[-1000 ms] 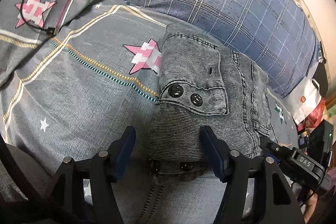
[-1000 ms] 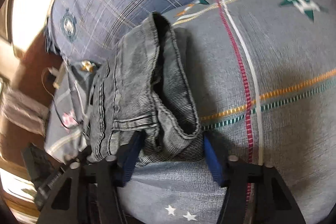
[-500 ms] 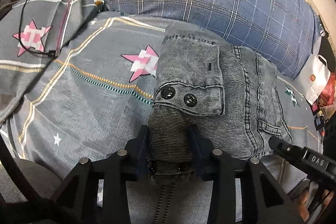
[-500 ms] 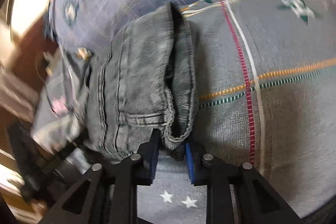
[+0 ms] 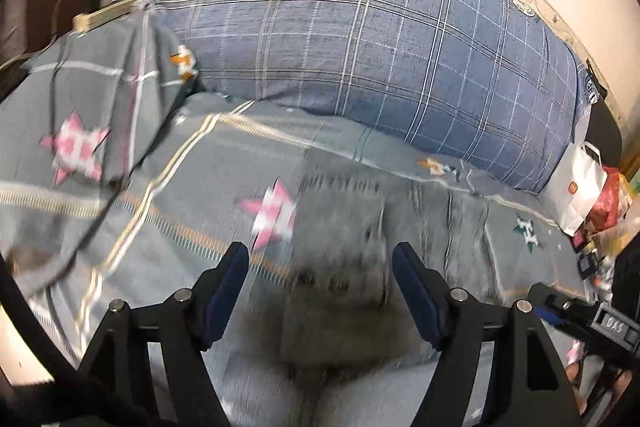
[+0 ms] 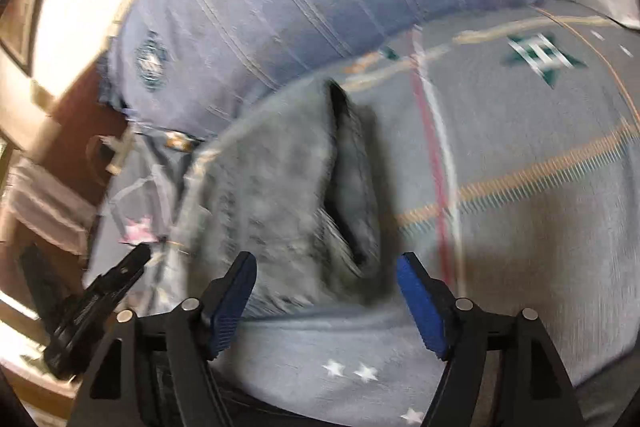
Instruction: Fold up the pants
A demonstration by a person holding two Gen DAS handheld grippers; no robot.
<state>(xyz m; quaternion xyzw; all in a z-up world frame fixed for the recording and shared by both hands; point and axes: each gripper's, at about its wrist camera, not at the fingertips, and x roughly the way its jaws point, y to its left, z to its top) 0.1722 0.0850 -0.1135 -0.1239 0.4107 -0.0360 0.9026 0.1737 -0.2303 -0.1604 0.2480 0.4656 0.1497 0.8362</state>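
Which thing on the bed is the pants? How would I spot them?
Find the big blue checked pillow at the back of the bed. Just in front of it, on the grey star-patterned bedsheet, lies a folded bundle: the pants. They are plain washed-grey denim with two dark round buttons, with no stars or stripes.

The pants (image 5: pixel 340 259) are grey washed denim, folded into a compact stacked bundle lying flat on the bed's grey star-patterned cover (image 5: pixel 160 227), just beside a blue plaid pillow (image 5: pixel 360 39); two dark buttons show.
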